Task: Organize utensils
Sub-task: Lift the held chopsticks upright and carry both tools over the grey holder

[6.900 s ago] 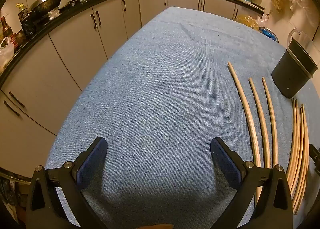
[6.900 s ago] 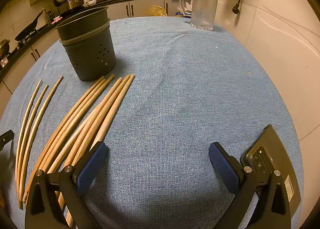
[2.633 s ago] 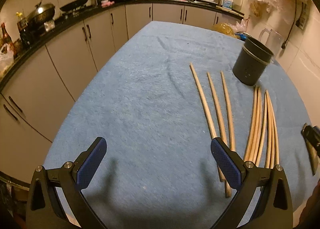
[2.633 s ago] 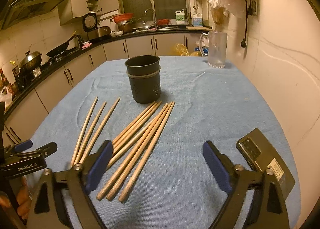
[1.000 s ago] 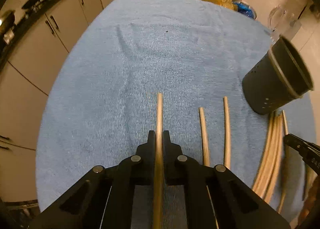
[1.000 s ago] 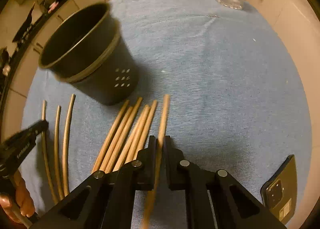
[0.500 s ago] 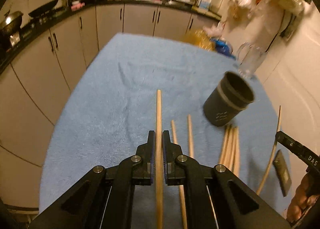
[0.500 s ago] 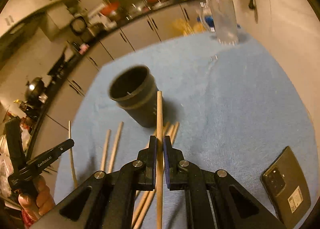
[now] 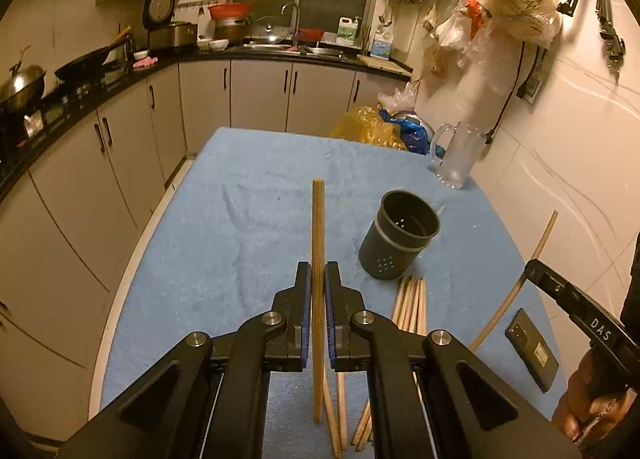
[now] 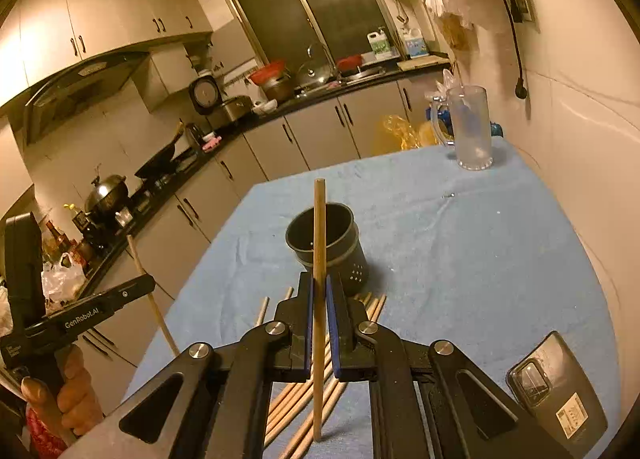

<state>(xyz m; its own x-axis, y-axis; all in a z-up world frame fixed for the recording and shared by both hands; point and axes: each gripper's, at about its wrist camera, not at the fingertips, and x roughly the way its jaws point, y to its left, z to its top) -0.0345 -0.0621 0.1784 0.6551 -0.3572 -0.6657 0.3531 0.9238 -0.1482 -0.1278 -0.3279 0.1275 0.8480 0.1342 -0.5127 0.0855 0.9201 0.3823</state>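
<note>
My left gripper is shut on a long wooden chopstick, held above the blue table cloth. My right gripper is shut on another wooden chopstick, raised in front of the dark perforated utensil holder. The holder also shows in the left wrist view, upright to the right of my left chopstick. Several chopsticks lie on the cloth below the holder. The right gripper's chopstick shows at the right of the left wrist view; the left one at the left of the right wrist view.
A clear glass mug stands at the table's far right corner. A black phone lies on the cloth at the near right. Kitchen cabinets and a counter run along the left and back. A wall borders the table's right.
Both grippers, each shut on a chopstick, have risen and tilted up from the cloth. The holder now sits lower and farther in both views.
</note>
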